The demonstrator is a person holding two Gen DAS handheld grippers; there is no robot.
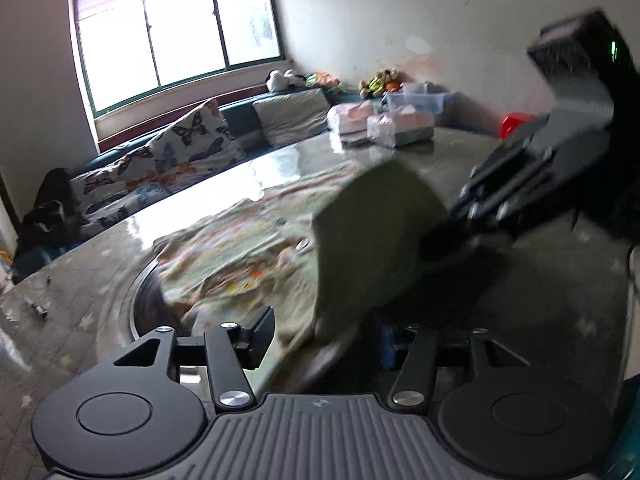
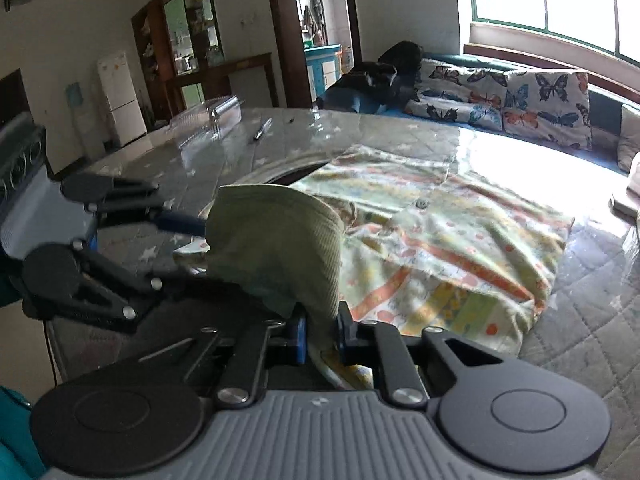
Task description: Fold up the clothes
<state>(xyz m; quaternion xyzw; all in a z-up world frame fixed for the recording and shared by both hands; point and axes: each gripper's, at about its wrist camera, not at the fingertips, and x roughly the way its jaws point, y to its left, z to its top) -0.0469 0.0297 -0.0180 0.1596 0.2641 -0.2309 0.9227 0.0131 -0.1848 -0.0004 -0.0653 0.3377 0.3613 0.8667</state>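
1. A patterned garment (image 2: 440, 240) lies spread on a glossy quilted table (image 2: 592, 320); its green ribbed hem (image 2: 276, 240) is lifted at the near edge.
2. The right gripper (image 2: 322, 332) is clamped on that hem. The left gripper (image 2: 192, 224) reaches to the hem's left side and seems to pinch it too, though blur leaves this uncertain.
3. This looks like a fold in mid-carry; next, the lifted edge likely needs laying flat over the far cloth.
4. Beyond are a butterfly-print sofa (image 2: 520, 96) and a bright window (image 1: 176, 32).
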